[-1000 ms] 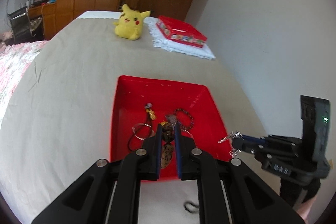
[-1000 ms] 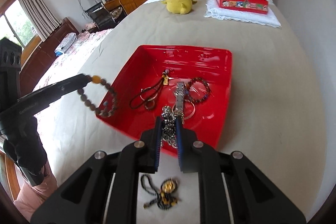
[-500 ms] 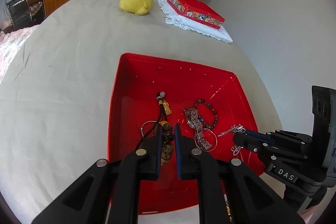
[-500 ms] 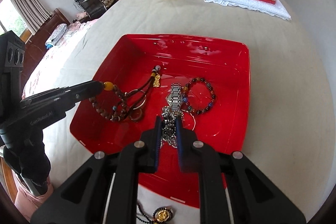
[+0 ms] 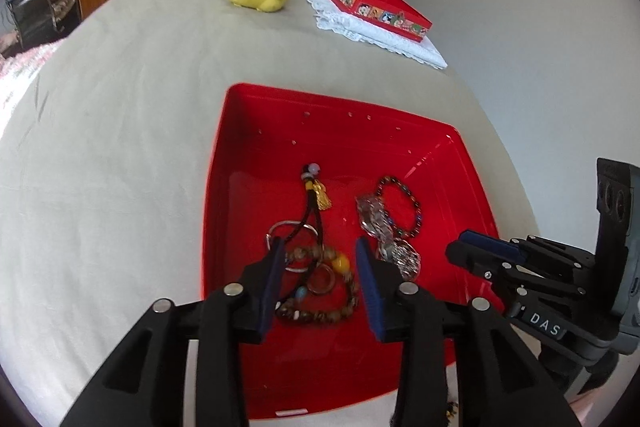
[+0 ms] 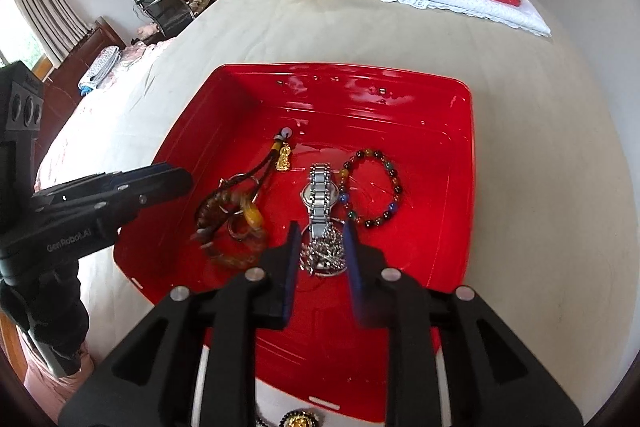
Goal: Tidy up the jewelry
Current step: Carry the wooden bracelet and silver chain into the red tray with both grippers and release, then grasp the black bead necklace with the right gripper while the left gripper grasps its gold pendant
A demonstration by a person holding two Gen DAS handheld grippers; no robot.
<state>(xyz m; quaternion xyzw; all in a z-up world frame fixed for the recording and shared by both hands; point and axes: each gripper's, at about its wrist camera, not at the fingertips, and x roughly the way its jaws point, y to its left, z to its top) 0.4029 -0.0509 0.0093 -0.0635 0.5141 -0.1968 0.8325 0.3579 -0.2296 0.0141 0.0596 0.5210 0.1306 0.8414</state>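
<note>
Right wrist: tray rim (image 6: 471,163) seemingly unobstructed

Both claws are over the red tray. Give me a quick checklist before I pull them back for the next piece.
1. Left claw letting go: ok, jaws opening.
2. Brown bead bracelet lying in the red tray: ok.
3. Right claw letting go: ok, jaws opening.
4. Silver chain clear of the pads: cannot tell.
5. Watch and dark bead bracelet inside the tray: ok.
</note>
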